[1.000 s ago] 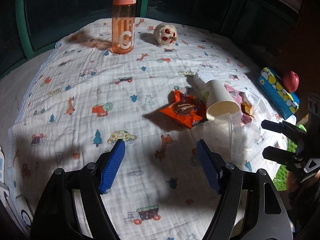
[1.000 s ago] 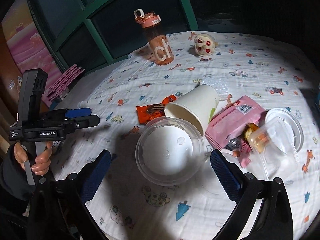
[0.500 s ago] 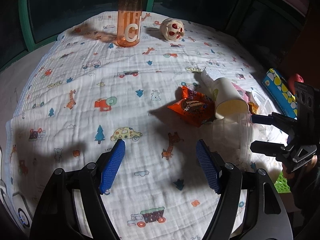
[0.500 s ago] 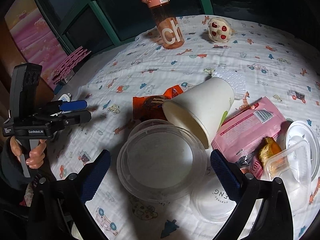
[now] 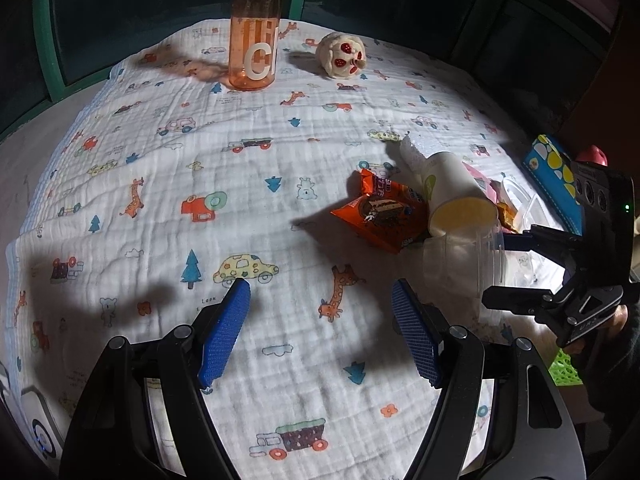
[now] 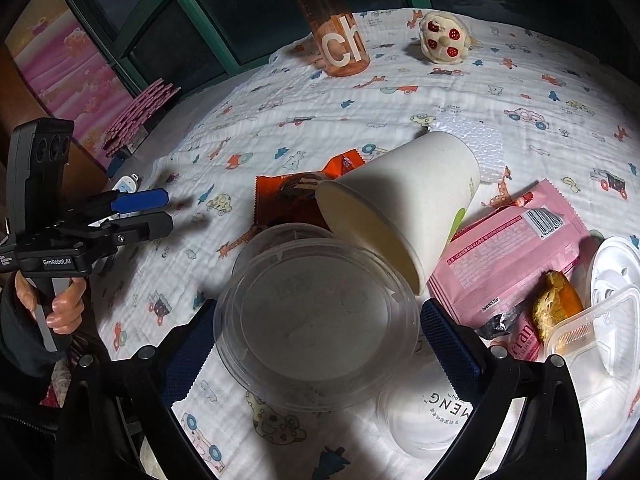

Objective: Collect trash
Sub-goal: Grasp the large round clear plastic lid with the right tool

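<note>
A clear plastic cup (image 6: 316, 320) lies on its side with its mouth between the blue pads of my open right gripper (image 6: 316, 344); whether the pads touch it I cannot tell. It also shows in the left wrist view (image 5: 464, 260). Behind it lie a white paper cup (image 6: 400, 208), an orange snack wrapper (image 5: 380, 216), a pink wrapper (image 6: 508, 252), a clear lid (image 6: 432, 416), a small clear tub (image 6: 592, 328) and a bread scrap (image 6: 556, 308). My left gripper (image 5: 320, 324) is open and empty over bare cloth, left of the pile.
An orange water bottle (image 5: 254, 40) and a spotted plush toy (image 5: 342, 56) stand at the far side of the printed cloth (image 5: 200, 152). A blue patterned box (image 5: 556, 176) and a green basket (image 5: 564, 364) are at the right edge.
My right gripper has moved forward so that the clear cup's mouth sits between its pads. My left gripper has moved forward over the cloth, staying open.
</note>
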Tool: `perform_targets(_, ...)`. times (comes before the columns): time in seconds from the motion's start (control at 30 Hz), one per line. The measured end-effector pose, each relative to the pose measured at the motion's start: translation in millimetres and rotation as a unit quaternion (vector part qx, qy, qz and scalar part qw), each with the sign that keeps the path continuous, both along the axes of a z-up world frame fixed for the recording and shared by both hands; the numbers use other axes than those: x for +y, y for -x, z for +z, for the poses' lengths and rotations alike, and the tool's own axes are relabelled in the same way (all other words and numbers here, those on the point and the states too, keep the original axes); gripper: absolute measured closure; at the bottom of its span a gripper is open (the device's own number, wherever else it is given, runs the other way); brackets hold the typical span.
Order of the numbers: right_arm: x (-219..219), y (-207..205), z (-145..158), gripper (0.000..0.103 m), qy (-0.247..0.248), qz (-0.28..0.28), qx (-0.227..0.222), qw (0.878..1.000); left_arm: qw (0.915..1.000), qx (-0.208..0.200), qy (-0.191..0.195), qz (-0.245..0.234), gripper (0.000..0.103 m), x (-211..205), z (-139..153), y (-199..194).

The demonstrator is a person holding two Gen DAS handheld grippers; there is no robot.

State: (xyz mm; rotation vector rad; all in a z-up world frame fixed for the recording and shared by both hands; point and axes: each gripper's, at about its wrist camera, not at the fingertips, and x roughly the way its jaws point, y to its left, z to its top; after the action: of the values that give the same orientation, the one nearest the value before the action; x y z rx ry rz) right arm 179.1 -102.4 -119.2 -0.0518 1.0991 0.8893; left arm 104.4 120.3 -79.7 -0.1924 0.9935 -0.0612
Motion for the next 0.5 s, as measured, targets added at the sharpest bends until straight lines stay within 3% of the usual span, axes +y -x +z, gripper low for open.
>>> perform_targets(0.13,-1.0,2.7,1.9,0.012,-0.002,-0.007,-0.004,1.0,1.0,0.001,0.002,-0.002,0.031,-3.0,-0.8,-1.0)
perform_targets(0.5,-20.5,19.0,24.3,0.013,-0.017,-0.046,-0.024,0.999,0.9992,-0.006,0.018,-0.036,0.031,-24.6,-0.3,-3.0)
